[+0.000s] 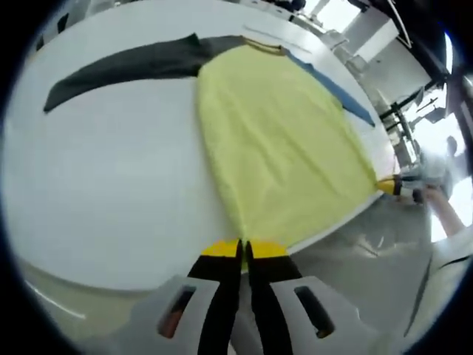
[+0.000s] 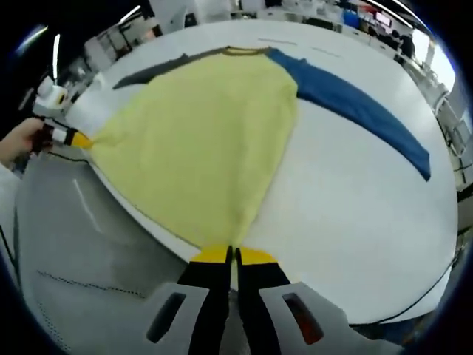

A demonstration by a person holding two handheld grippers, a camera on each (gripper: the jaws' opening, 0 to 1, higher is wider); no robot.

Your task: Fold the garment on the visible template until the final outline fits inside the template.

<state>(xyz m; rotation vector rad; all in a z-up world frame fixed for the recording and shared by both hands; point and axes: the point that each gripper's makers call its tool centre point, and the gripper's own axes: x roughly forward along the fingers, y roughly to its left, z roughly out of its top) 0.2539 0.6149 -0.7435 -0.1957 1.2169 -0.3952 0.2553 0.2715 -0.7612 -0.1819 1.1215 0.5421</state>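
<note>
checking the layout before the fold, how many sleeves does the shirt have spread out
2: the dark grey sleeve stretches out on the white table on one side of the yellow shirt, the blue sleeve on the other.

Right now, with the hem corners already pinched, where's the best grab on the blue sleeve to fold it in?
Grip the blue sleeve at its free cuff end, coming from the outer table side. It lies flat and straight, angled away from the yellow body, so the cuff swings inward easiest.
</note>
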